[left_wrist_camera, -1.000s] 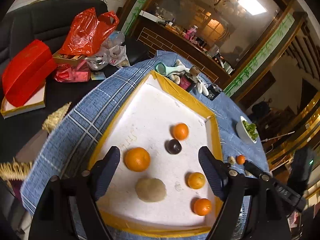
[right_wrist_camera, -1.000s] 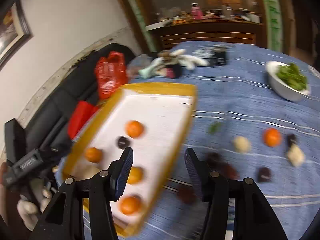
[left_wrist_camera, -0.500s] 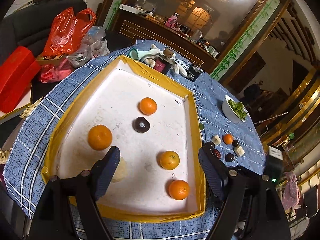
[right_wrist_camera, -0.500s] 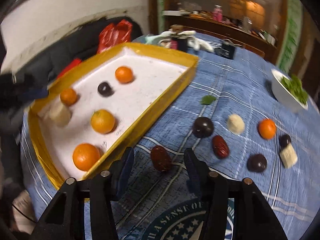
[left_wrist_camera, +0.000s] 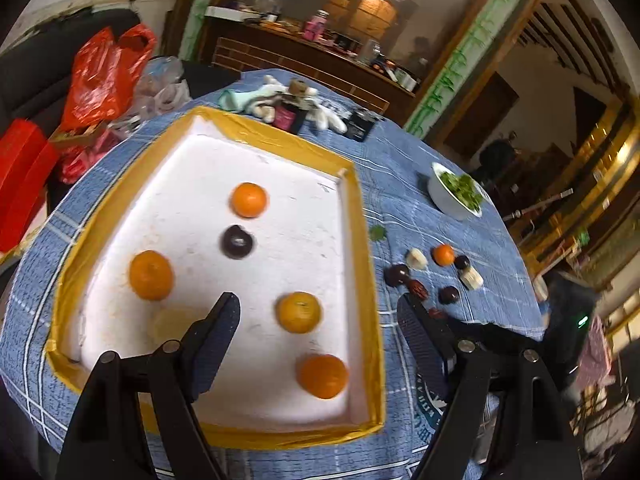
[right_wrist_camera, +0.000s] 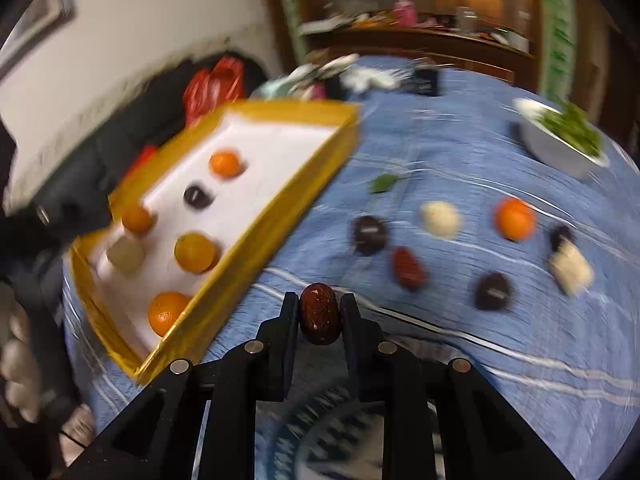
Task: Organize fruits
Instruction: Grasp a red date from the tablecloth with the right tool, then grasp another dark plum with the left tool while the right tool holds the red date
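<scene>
A white tray with a yellow rim [left_wrist_camera: 362, 240] [right_wrist_camera: 256, 236] lies on the blue cloth and holds several oranges [left_wrist_camera: 151, 275], a dark fruit [left_wrist_camera: 237, 242] and a pale fruit [right_wrist_camera: 126, 256]. My left gripper [left_wrist_camera: 320, 324] is open and empty above the tray's near end. My right gripper [right_wrist_camera: 320, 312] is shut on a red-brown date [right_wrist_camera: 321, 314], held just above the cloth right of the tray. Loose on the cloth lie another date [right_wrist_camera: 408, 268], dark fruits [right_wrist_camera: 370, 235], pale pieces [right_wrist_camera: 440, 219] and an orange [right_wrist_camera: 515, 219].
A white bowl of greens [left_wrist_camera: 456, 194] [right_wrist_camera: 564, 140] stands at the far right. Gloves and small boxes [left_wrist_camera: 296, 106] lie beyond the tray. Red bags [left_wrist_camera: 100, 76] and boxes sit off the table at the left. A green leaf [right_wrist_camera: 383, 182] lies by the tray.
My right gripper has closed on a red-brown date and lifted it off the cloth. My left gripper has shifted slightly over the tray and stays open.
</scene>
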`<state>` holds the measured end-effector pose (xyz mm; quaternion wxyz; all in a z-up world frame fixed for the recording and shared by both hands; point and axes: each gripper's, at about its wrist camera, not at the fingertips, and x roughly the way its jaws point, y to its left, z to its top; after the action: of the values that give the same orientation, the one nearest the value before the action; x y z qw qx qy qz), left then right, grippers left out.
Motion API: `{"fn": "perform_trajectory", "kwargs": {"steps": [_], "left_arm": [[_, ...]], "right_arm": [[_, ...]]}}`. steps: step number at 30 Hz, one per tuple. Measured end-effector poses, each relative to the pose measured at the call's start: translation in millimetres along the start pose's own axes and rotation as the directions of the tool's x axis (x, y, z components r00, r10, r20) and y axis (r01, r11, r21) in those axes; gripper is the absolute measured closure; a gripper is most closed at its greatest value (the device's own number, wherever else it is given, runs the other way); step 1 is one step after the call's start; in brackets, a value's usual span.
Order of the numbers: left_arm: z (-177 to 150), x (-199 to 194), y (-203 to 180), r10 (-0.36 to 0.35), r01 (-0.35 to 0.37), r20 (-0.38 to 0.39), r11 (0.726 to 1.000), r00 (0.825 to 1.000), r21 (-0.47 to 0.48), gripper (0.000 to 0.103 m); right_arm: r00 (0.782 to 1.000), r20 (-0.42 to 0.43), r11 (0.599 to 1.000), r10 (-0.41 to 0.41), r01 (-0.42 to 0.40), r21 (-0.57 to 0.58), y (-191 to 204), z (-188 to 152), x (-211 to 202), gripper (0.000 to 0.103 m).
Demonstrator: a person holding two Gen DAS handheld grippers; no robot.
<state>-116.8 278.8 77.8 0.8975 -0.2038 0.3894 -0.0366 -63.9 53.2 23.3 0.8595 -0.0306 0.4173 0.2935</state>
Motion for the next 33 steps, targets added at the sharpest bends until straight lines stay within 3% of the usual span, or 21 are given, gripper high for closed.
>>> {"fn": "perform_trajectory", "kwargs": {"steps": [6,8,13,25,27,28,33], "left_arm": [[-7.1,24.7,-56.4,-0.038,0.045,-0.049,0.989,0.998,0.141,0.026],[-8.3,34.2,-70.5,-0.035,0.047,-0.071,0.984,0.997,0.172,0.043],[3.7,76.0,-103.1,0.054,-0.026,-0.102,0.966,0.993,0.259,0.057],[16.7,160.9,-116.4,0.210,-0.139,-0.215,0.943,0.954,0.303,0.057],[15.4,160.5,-121.1,0.233,-0.160,-0.198,0.931,0.952,0.330,0.065],[14.0,159.7,-123.4,0.223,-0.146,-0.204,0.930,0.953,0.337,0.077],[11.9,145.2,-124.4,0.196,-0.136,-0.163,0.937,0.967,0.321,0.078]], "right_arm": [[0.996,0.072,0.984,-0.055,0.042,0.173,-64.3,-16.5,-47.1,0.080],[0.996,0.081,0.970,-0.041,0.020,0.244,-86.0,-22.7,-49.9,0.080],[0.994,0.107,0.938,0.018,-0.054,0.343,-116.7,-33.2,-47.2,0.080],[0.987,0.134,0.937,0.089,-0.129,0.325,-115.0,-36.1,-47.2,0.079],[0.986,0.135,0.936,0.094,-0.133,0.326,-115.4,-36.5,-47.4,0.079],[0.986,0.134,0.936,0.094,-0.134,0.326,-115.5,-35.6,-46.1,0.079],[0.989,0.126,0.941,0.081,-0.117,0.316,-114.4,-36.8,-45.1,0.079]]}}
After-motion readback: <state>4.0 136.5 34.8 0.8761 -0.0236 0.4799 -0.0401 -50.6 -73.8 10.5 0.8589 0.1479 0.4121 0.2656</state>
